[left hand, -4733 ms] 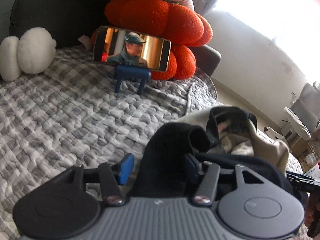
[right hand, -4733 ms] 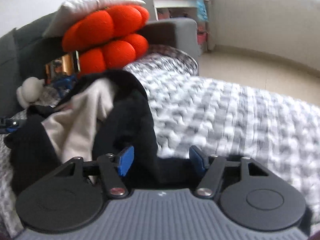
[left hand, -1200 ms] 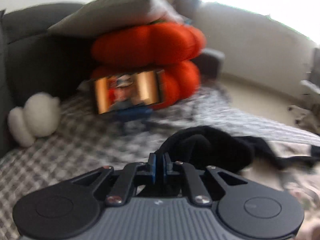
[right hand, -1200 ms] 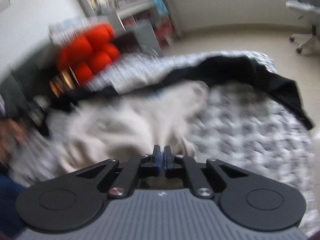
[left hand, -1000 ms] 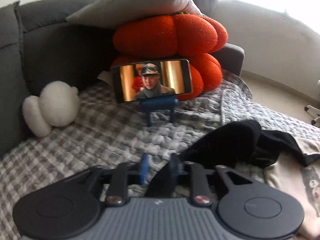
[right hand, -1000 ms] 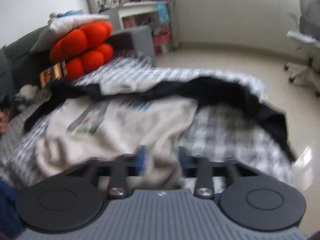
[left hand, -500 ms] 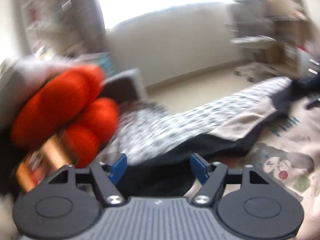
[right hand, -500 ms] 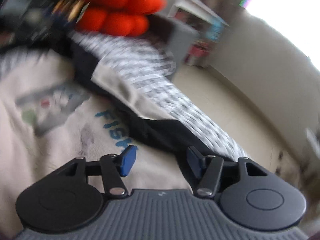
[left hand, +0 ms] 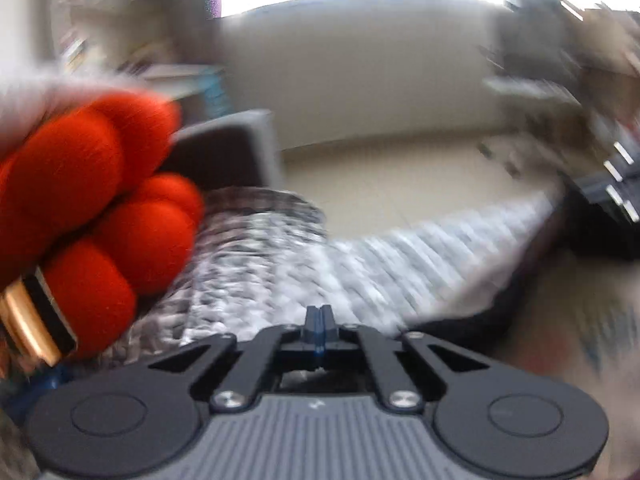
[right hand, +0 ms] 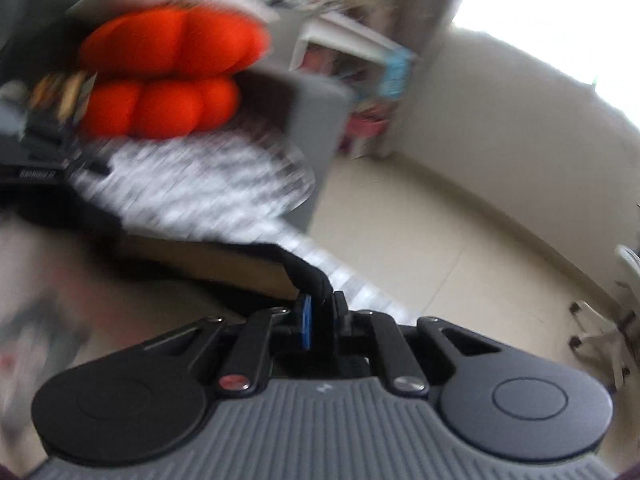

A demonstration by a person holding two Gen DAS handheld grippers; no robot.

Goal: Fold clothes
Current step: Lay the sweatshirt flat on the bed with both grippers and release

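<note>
Garment [right hand: 224, 268] smeared by blur; print illegible; black hem [right hand: 310, 276] between closing right hand-held gripper [right hand: 322, 320]

Left gripper [left hand: 319, 316]: black linkage arms on a ribbed grey body; blue-padded jaws pressed together, nothing visible between them.
Cushion [left hand: 92, 208]: bright orange, lobed plush, at left, blurred.
Phone [left hand: 34, 320]: dark-edged, gold-lit screen, leaning against the cushion's lower lobe.
Bed cover [left hand: 280, 272]: grey-and-white checked quilt, beyond the fingertips.
Garment [left hand: 568, 320]: cream fabric with black trim and a blurred print, at right on the quilt.
Floor [left hand: 392, 184]: pale beige, beyond the bed.
</note>
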